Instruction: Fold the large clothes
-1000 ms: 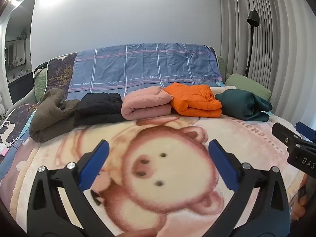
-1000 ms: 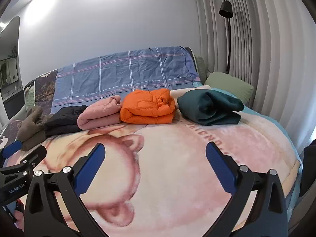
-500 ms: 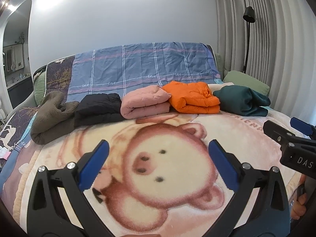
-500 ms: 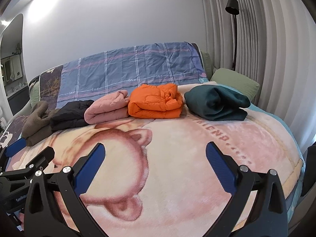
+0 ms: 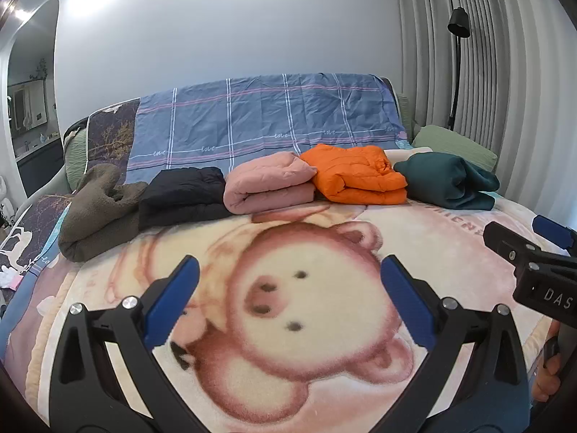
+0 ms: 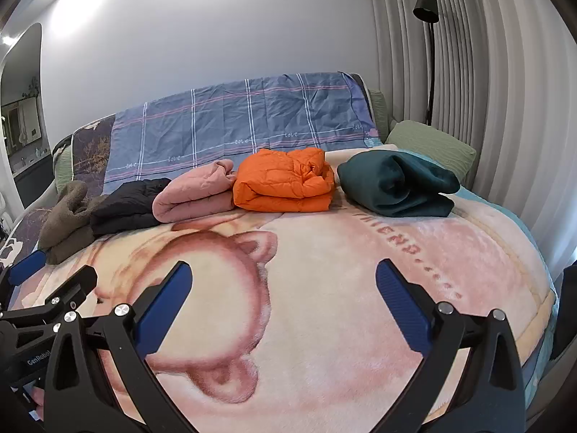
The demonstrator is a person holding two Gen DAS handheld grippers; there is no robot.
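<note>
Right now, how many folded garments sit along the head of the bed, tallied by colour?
Olive-brown garment: 1
Black garment: 1
Pink garment: 1
Orange garment: 1
Dark green garment: 1
Total: 5, in one row on the bear blanket; the olive-brown one looks loosely bundled.

The left gripper (image 5: pixel 288 303) is hovering with its blue-padded fingers (image 5: pixel 173 299) spread wide apart, holding nothing. The right gripper (image 6: pixel 281 306) is hovering level beside it, its fingers (image 6: pixel 400 303) likewise spread wide and gripping nothing. A hand (image 5: pixel 544 379) is showing at the right gripper's handle.
</note>
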